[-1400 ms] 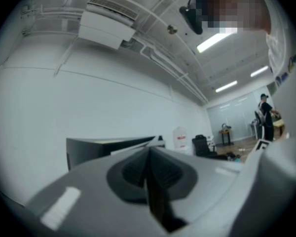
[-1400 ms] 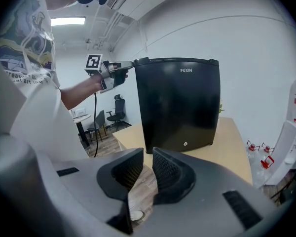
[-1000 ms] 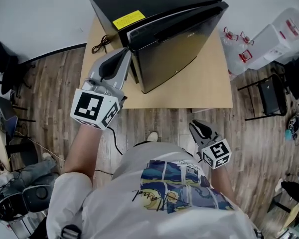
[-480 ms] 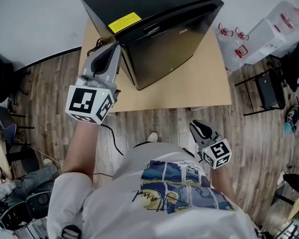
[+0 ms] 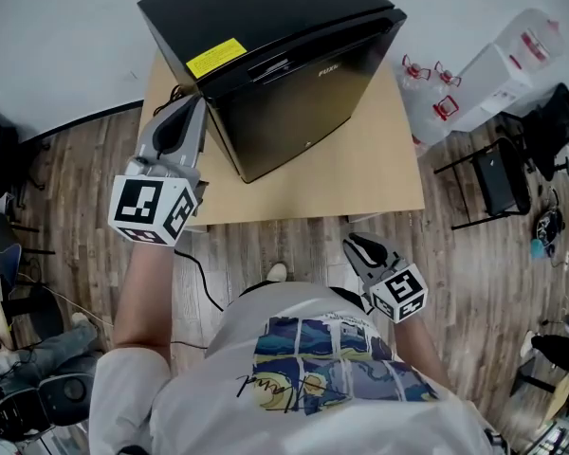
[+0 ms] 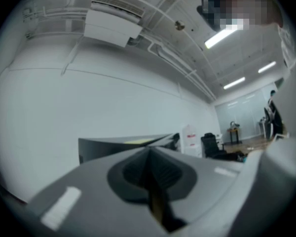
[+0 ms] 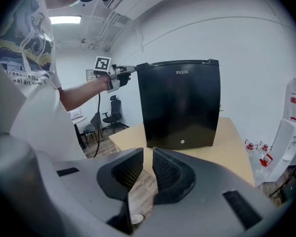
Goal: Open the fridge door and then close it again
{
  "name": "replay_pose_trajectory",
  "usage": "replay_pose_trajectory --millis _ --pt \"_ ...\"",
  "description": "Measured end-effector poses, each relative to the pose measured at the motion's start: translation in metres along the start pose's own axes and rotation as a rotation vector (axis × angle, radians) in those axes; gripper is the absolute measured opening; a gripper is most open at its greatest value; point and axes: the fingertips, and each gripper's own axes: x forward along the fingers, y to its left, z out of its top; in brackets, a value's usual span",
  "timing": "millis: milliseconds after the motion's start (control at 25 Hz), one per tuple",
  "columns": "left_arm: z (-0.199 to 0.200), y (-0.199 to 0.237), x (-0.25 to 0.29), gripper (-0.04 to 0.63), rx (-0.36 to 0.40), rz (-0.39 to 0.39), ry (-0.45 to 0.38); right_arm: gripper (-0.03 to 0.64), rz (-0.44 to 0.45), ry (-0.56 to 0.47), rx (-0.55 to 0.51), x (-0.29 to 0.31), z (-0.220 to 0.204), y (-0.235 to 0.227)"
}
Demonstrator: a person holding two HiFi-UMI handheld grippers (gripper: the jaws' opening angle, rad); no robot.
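Note:
A black mini fridge (image 5: 294,102) stands on a light wooden table (image 5: 360,173). Its door faces me and looks flush with the body in the right gripper view (image 7: 182,107). My left gripper (image 5: 192,102) is shut with nothing held. Its tips sit at the upper left corner of the door, also seen in the right gripper view (image 7: 130,69); I cannot tell whether they touch. In its own view the left gripper (image 6: 149,154) shows its pads pressed together. My right gripper (image 5: 353,243) hangs low by the person's torso, away from the table, its pads (image 7: 167,169) a narrow gap apart and empty.
White plastic containers with red taps (image 5: 493,64) stand right of the table, with a black chair (image 5: 498,173) beside them. A black cable (image 5: 185,254) runs down from the table's left side. Dark chairs (image 5: 0,150) stand at the far left on the wooden floor.
The fridge door stood ajar a second ago and has swung in against the body. My left gripper moved with its left edge. The right gripper stayed in place.

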Motion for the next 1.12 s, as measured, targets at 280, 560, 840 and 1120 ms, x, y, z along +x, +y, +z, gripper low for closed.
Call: replay_pose_trajectory --millis 280,560,840,1120 --pt "-0.004 -0.010 -0.015 0.008 -0.046 0.112 0.032 0.051 0.061 -0.013 -0.042 -0.017 0.003 -0.020" --pt "-0.037 -0.088 -0.043 0.008 -0.109 0.206 0.126 0.048 0.191 -0.008 -0.108 -0.058 -0.010 -0.052" --pt "-0.080 -0.220 -0.072 0.008 -0.217 0.182 0.228 0.041 0.300 -0.002 -0.181 -0.103 -0.039 -0.080" --pt "-0.117 -0.345 -0.097 0.008 -0.331 0.107 0.322 0.037 0.385 0.005 -0.208 -0.146 -0.069 -0.084"
